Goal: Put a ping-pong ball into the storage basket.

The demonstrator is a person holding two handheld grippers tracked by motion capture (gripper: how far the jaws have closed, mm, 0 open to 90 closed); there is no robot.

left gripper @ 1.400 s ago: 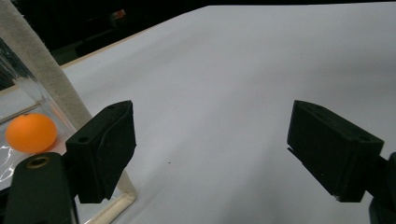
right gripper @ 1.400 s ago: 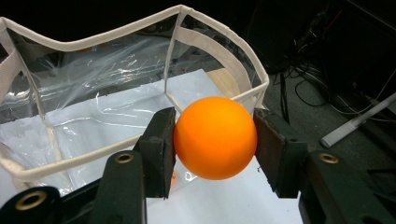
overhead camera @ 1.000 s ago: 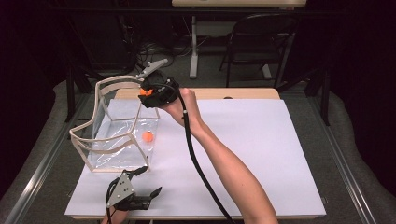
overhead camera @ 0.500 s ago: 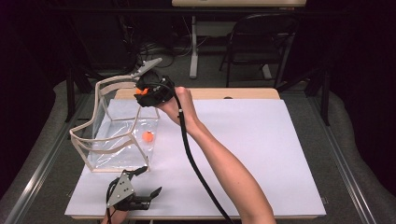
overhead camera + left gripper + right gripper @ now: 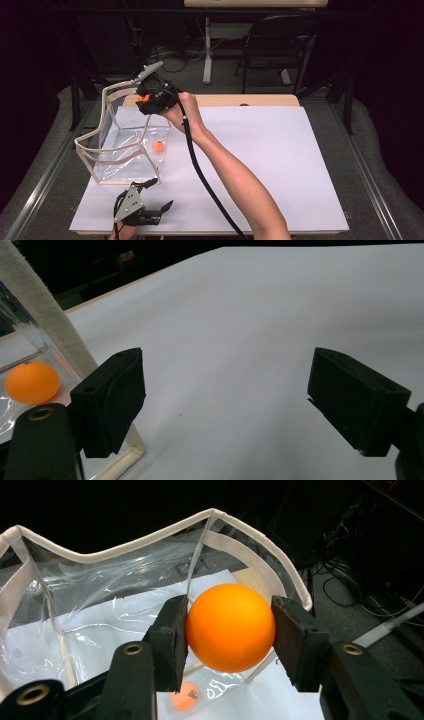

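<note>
Here, at the lower left of the high view, the left gripper [image 5: 150, 212] rests wide open and empty. Above it, the right gripper [image 5: 152, 97] has edged leftward over the clear bag [image 5: 107, 132], clamping an orange ball [image 5: 231, 626], seemingly ready to drop; another ball [image 5: 158, 146] lies inside, its print unreadable.

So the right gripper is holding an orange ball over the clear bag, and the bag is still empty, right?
Not quite. The clear bag already holds another orange ball, as the high view shows. The right gripper does hold an orange ball over it.
</note>
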